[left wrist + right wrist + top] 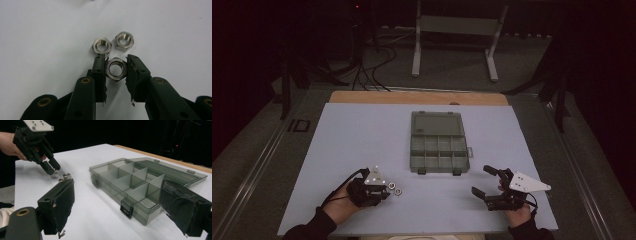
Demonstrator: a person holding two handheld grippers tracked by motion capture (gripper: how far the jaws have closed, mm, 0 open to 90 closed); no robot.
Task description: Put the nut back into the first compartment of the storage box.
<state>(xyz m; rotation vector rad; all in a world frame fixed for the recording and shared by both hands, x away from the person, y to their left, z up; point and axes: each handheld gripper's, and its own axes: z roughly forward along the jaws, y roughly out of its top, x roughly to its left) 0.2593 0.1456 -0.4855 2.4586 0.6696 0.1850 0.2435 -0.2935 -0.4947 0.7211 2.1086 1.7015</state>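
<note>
Three steel hex nuts lie close together on the white table sheet [362,135]. My left gripper [116,58] is shut on the nearest nut [116,69], with a pad against each of its sides; I cannot tell whether it is lifted. The other two nuts [102,46] [124,41] rest just beyond the jaws. In the high view the left gripper [384,190] sits at the front left beside the nuts [398,191]. My right gripper [480,180] stands wide open at the front right, holding nothing, and its pads [62,202] frame the box.
A smoky clear compartment box [439,145] lies open in the middle of the sheet, lid folded back, with several bare compartments [130,182] and a black latch [126,210] facing me. The wooden table edge [417,97] runs behind it.
</note>
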